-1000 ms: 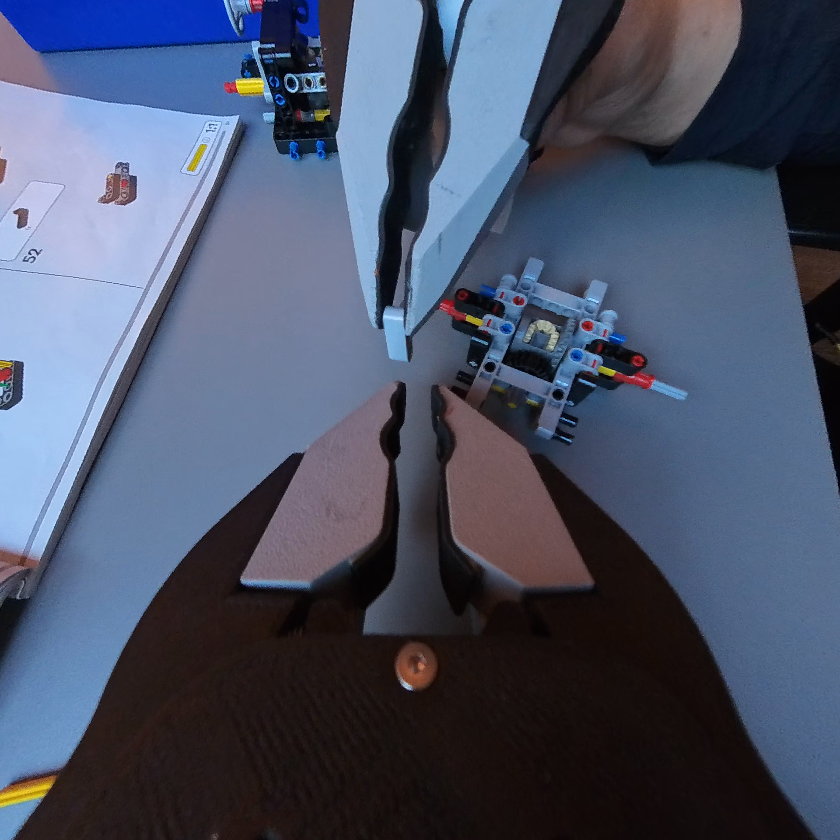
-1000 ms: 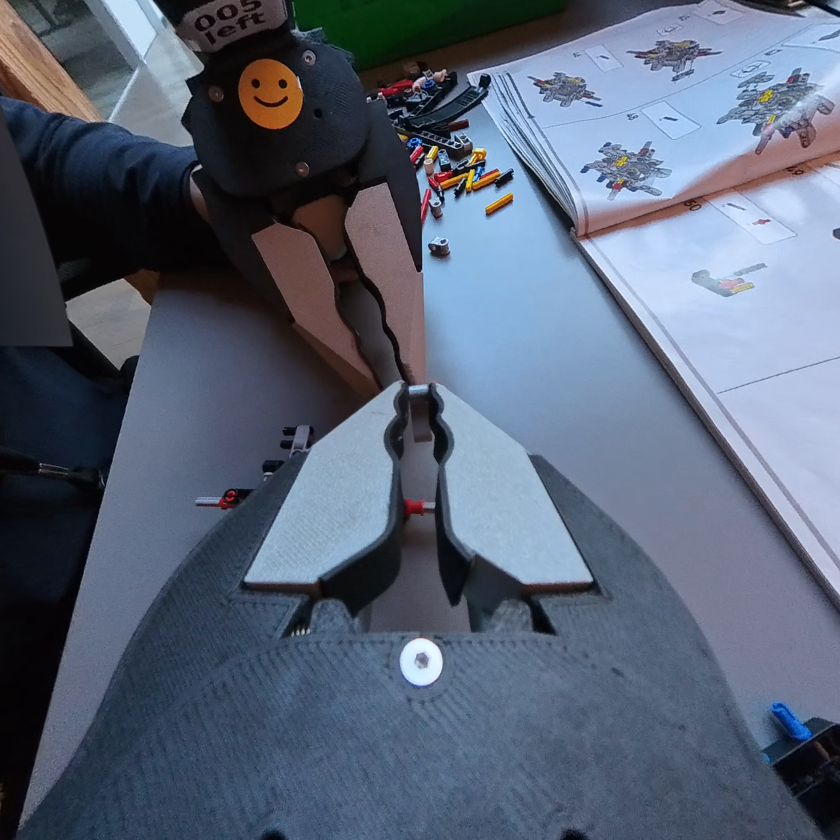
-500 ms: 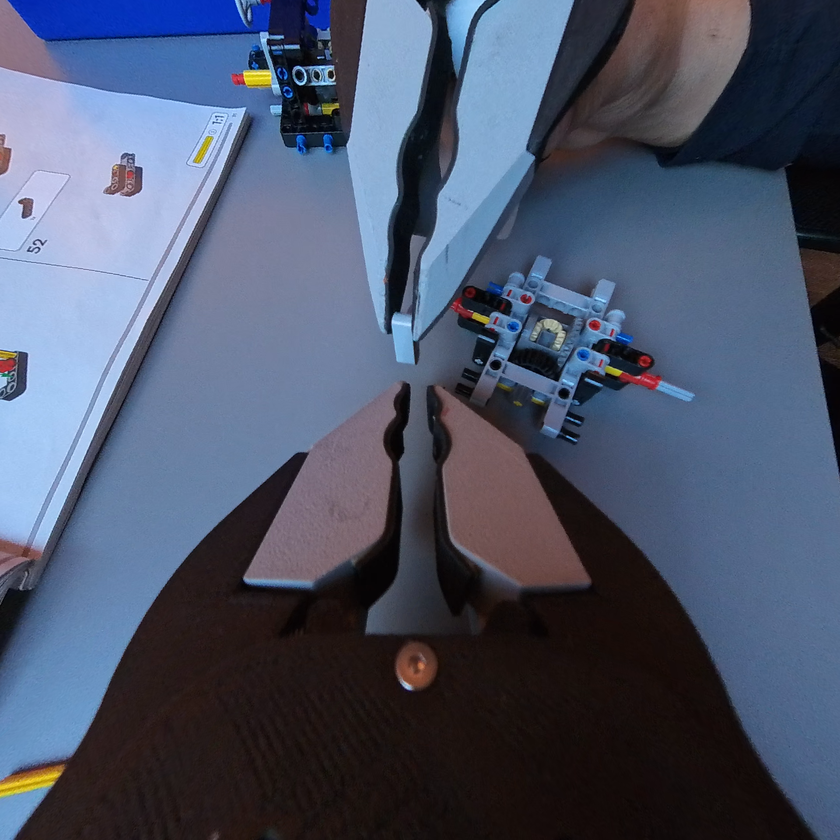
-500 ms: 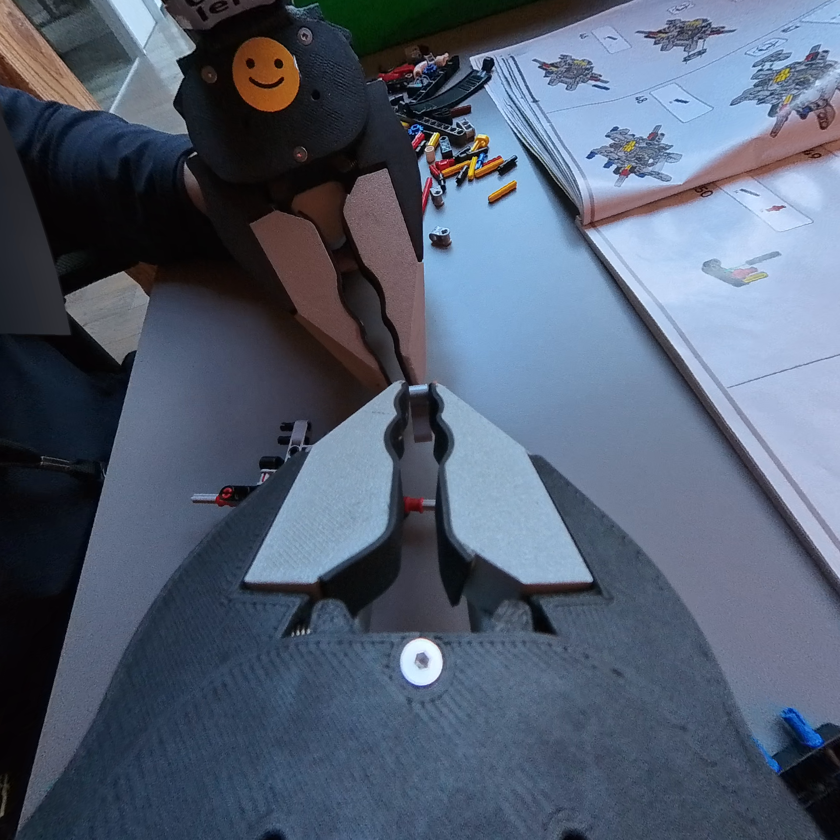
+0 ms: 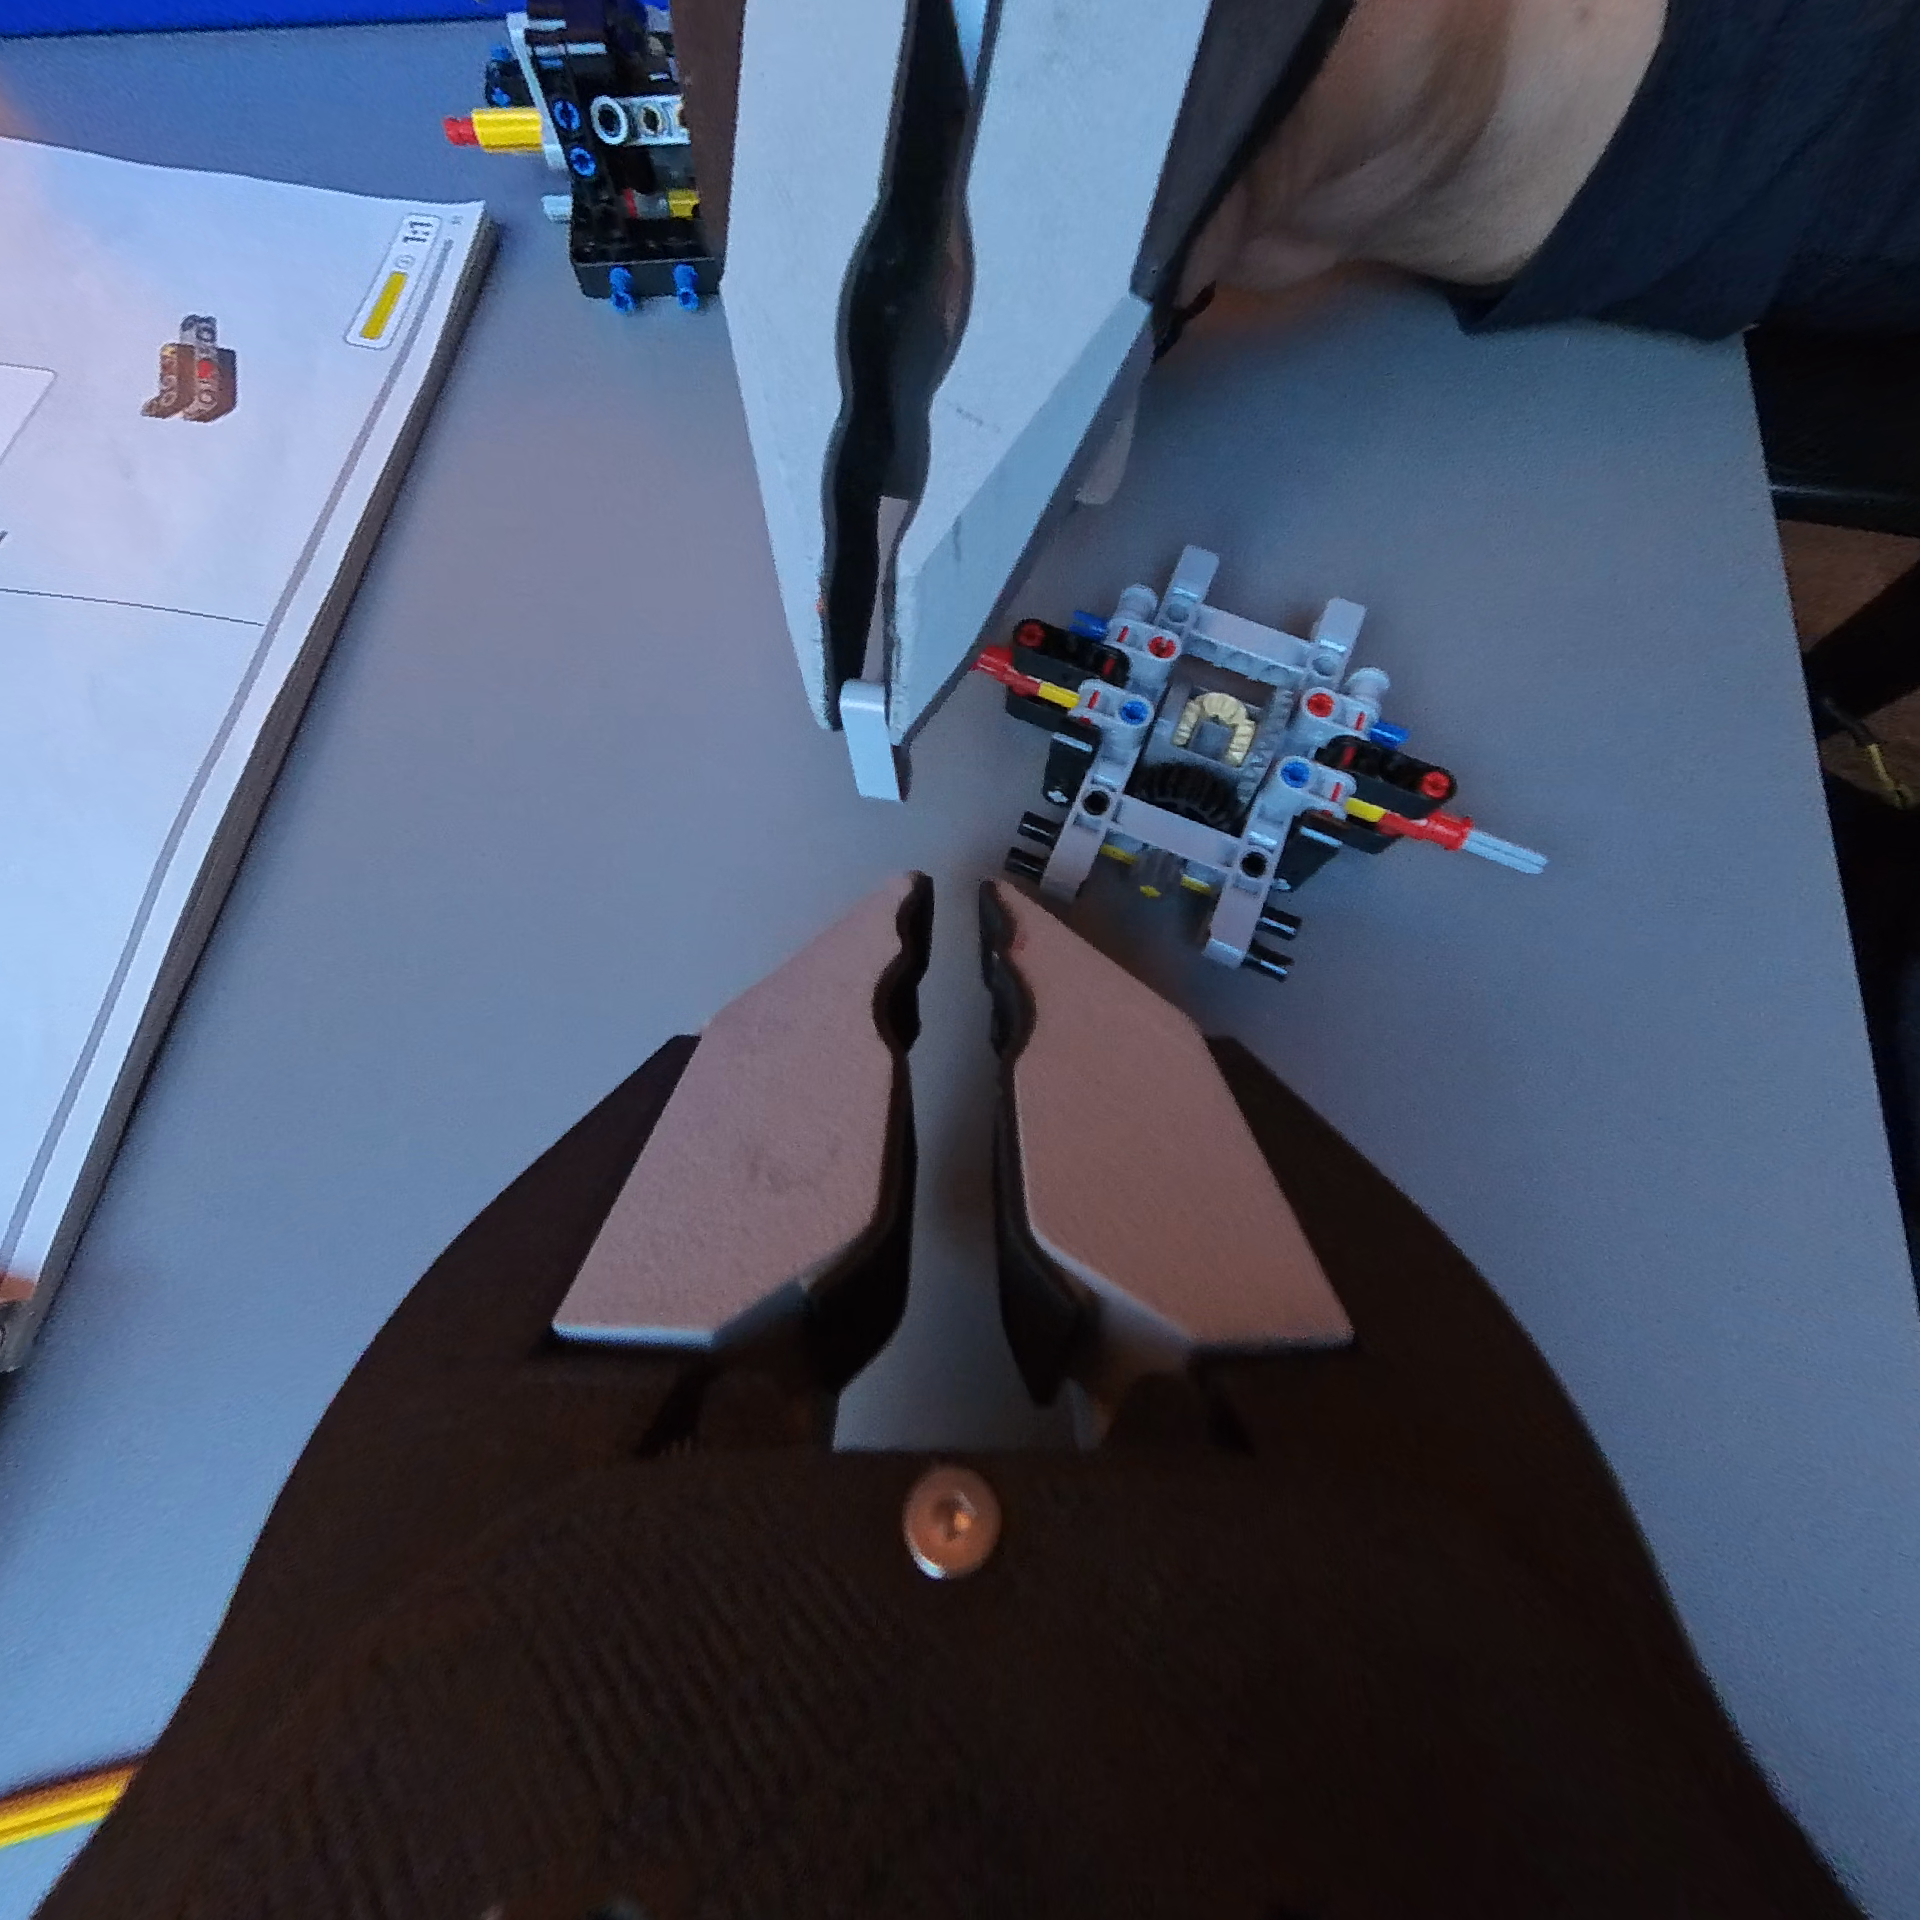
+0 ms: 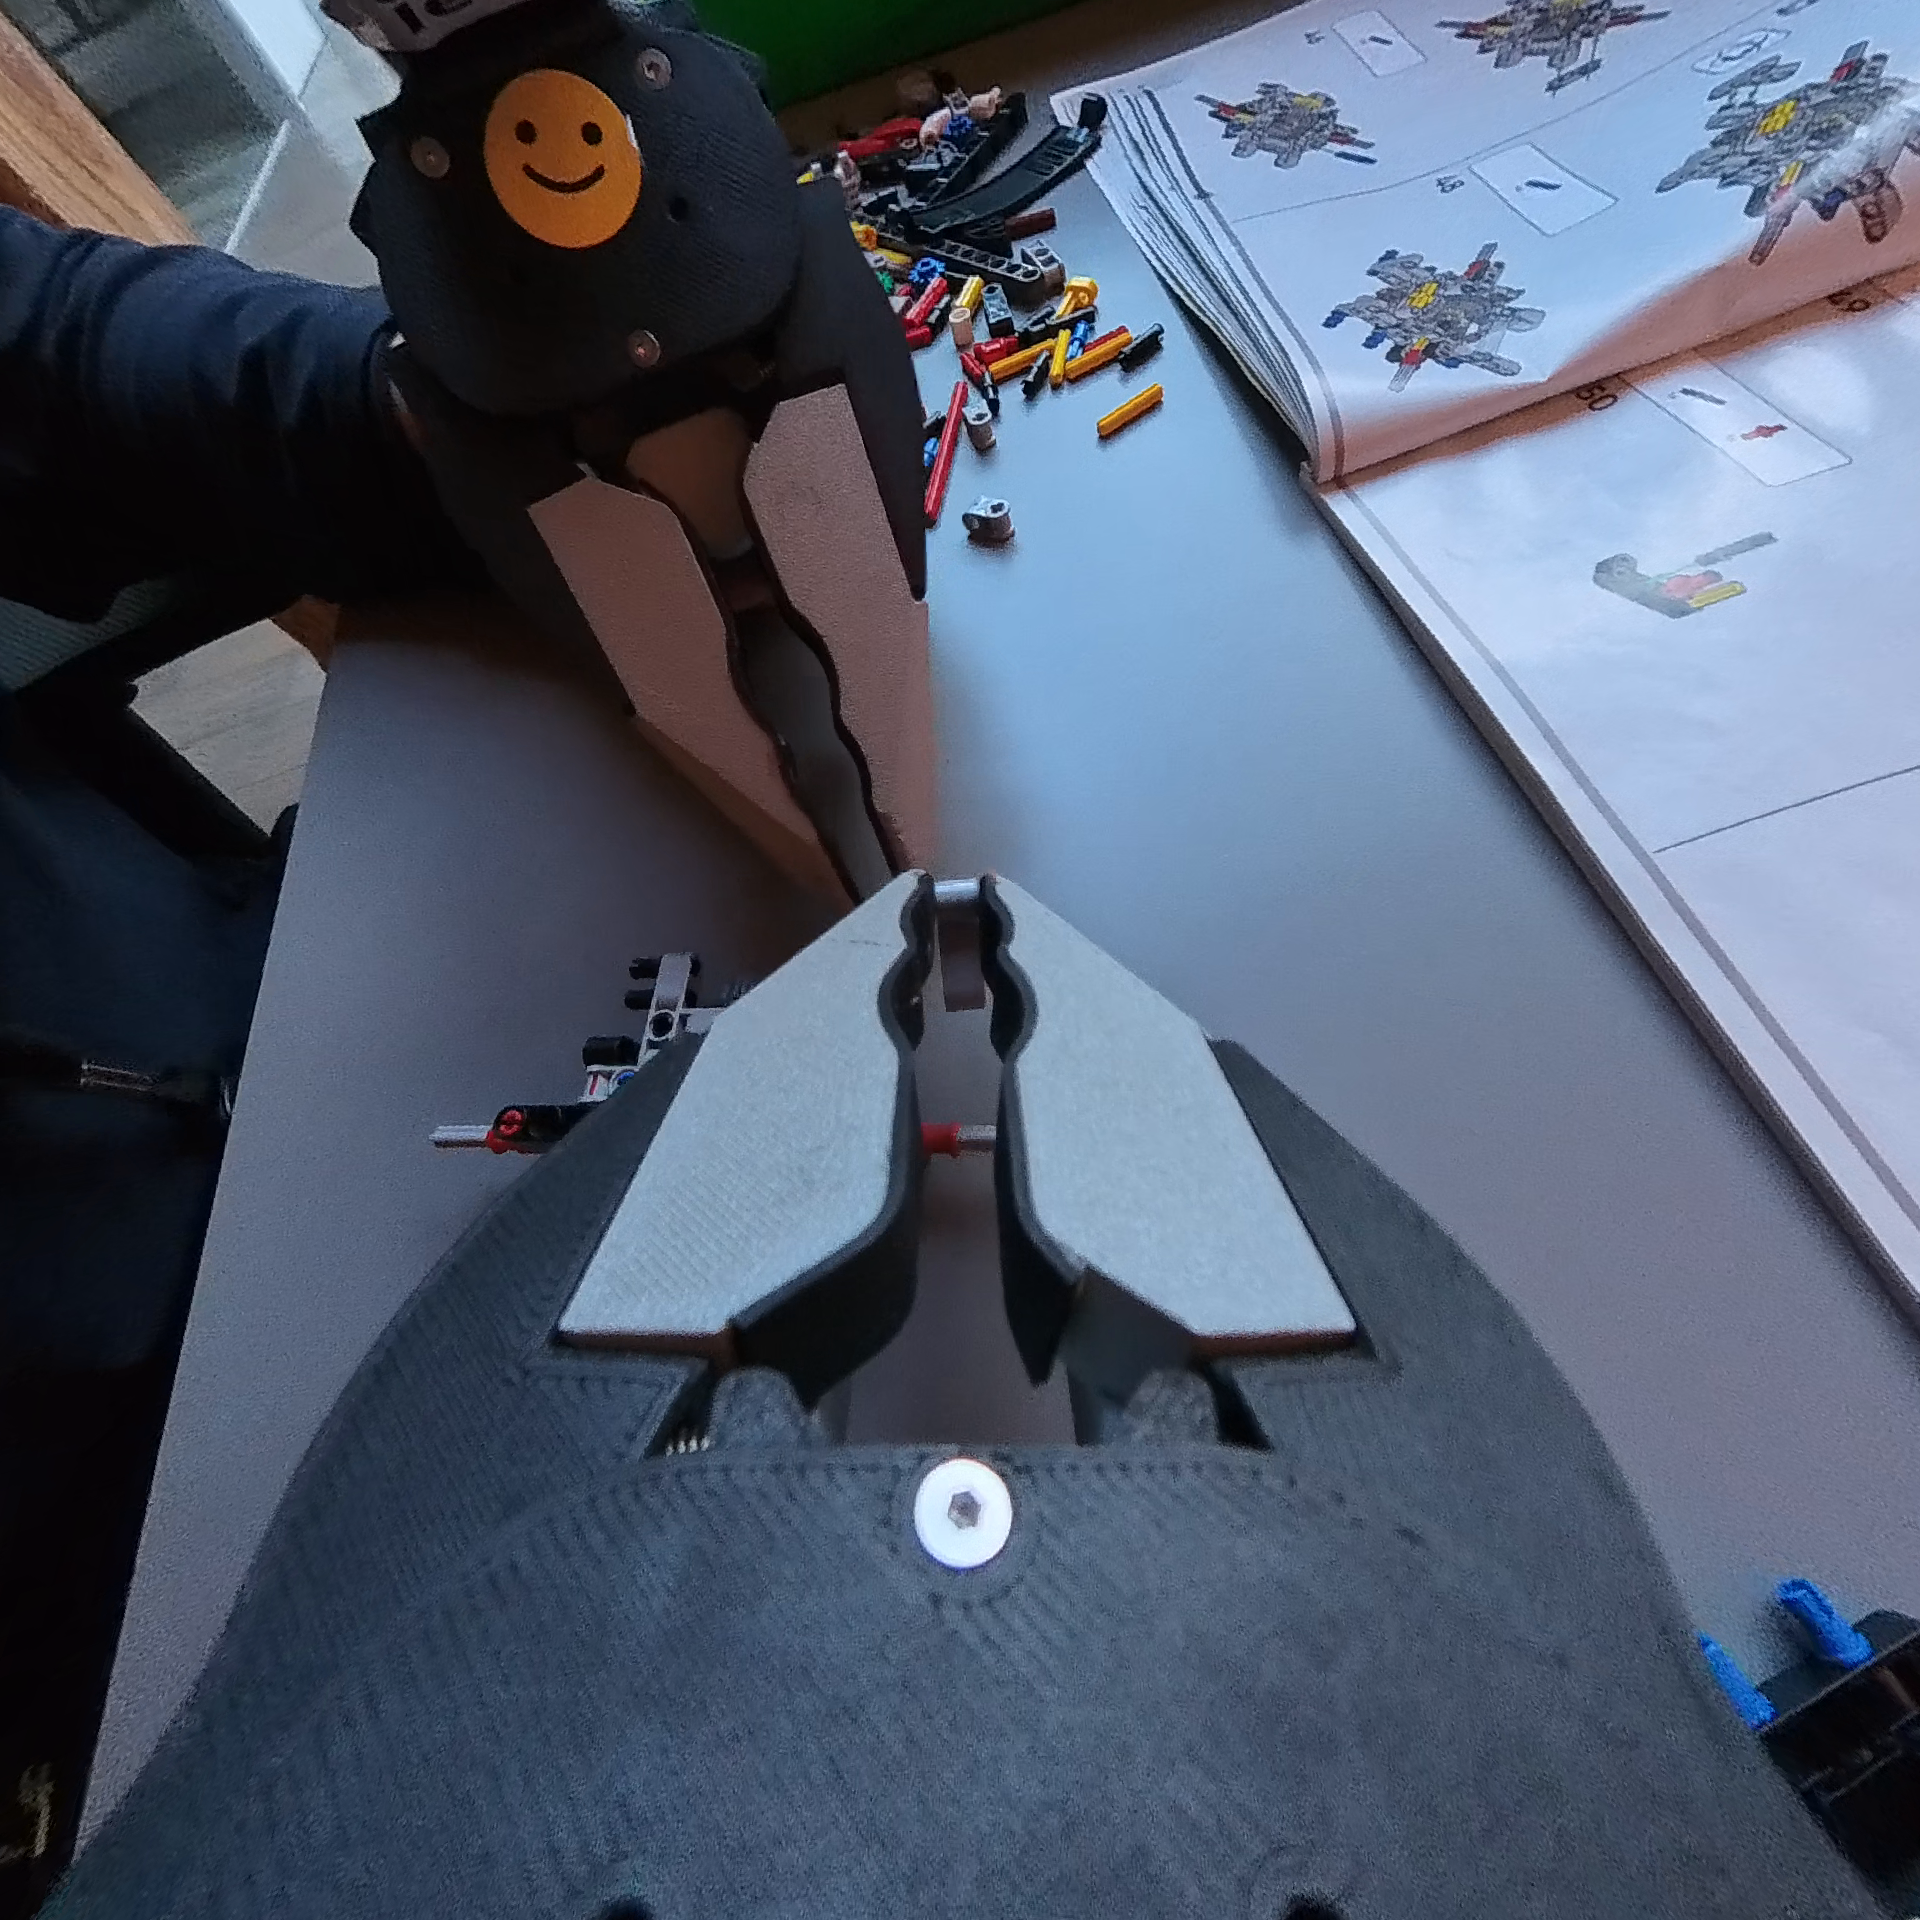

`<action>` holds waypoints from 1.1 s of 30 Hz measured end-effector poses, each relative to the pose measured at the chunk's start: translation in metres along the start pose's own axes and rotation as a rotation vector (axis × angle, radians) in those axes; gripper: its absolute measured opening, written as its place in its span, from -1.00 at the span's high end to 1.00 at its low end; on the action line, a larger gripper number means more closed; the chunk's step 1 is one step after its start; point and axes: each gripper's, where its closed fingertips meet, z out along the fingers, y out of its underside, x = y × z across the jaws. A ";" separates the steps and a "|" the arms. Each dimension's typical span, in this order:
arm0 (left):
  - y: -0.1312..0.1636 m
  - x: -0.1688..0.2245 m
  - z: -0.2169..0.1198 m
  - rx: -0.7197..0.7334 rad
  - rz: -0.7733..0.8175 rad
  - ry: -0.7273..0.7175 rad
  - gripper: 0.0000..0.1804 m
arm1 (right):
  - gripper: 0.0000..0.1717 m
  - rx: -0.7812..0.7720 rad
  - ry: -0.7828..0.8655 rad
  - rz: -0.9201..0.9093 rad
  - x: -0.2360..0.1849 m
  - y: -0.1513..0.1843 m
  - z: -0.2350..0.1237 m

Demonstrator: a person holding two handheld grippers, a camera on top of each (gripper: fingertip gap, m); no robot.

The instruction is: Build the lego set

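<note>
While the open instruction booklet [image 5: 208,582] lies at the left of the bench [image 5: 582,831], the left tongs [image 5: 954,894] hover narrowly parted and empty. Opposite them, the right tongs [image 5: 868,727] pinch a small light grey piece [image 5: 871,743] by one end. Such a shallow pinch could let it twist or drop beside the grey brick assembly [image 5: 1216,758].

An open instruction booklet [image 6: 1621,582] is laid flat on the grey tabletop [image 5: 582,790]. A heap of small loose building pieces [image 6: 997,312] is seen at its far end, beside a green box [image 6: 831,42]. A grey geared frame assembly [image 5: 1216,758] and a black block assembly [image 5: 623,177] are set well apart.
</note>
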 end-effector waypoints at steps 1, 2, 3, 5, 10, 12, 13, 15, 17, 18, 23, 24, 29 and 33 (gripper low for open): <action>0.001 0.001 0.001 -0.007 0.003 0.005 0.93 | 0.94 -0.004 -0.002 0.007 0.000 0.001 0.000; 0.002 0.002 0.001 -0.015 0.007 0.010 0.92 | 0.94 -0.006 -0.006 0.013 0.000 0.001 -0.001; 0.003 0.003 0.002 -0.023 0.013 0.014 0.92 | 0.94 -0.007 -0.009 0.017 -0.001 0.001 -0.001; 0.005 0.006 0.004 -0.040 0.026 0.022 0.92 | 0.94 -0.016 -0.006 0.017 -0.001 0.002 -0.001; 0.011 0.018 0.003 -0.062 -0.065 0.105 0.91 | 0.94 -0.040 0.024 -0.008 0.001 0.006 -0.004; 0.012 0.021 0.000 -0.059 -0.152 0.165 0.90 | 0.94 -0.038 0.033 -0.009 0.003 0.006 -0.007; 0.013 0.023 -0.002 -0.055 -0.190 0.198 0.89 | 0.94 -0.034 0.036 -0.010 0.003 0.006 -0.008; 0.012 0.024 -0.005 -0.042 -0.281 0.266 0.86 | 0.94 -0.027 0.047 -0.017 0.004 0.005 -0.011; 0.009 0.024 -0.008 -0.020 -0.394 0.333 0.82 | 0.94 -0.022 0.059 -0.028 0.004 0.004 -0.014; 0.009 0.024 -0.009 -0.014 -0.446 0.361 0.81 | 0.94 -0.019 0.064 -0.037 0.004 0.003 -0.015; 0.011 0.026 -0.015 0.006 -0.601 0.395 0.76 | 0.94 -0.004 0.082 -0.101 -0.001 -0.001 -0.021; 0.011 0.028 -0.016 0.010 -0.629 0.400 0.73 | 0.94 -0.007 0.091 -0.118 -0.002 -0.001 -0.023; 0.016 0.039 -0.021 0.007 -0.711 0.396 0.70 | 0.94 -0.014 0.201 -0.213 0.004 -0.004 -0.040; 0.020 0.044 -0.027 -0.007 -0.734 0.356 0.67 | 0.94 -0.008 0.240 -0.213 0.007 -0.003 -0.053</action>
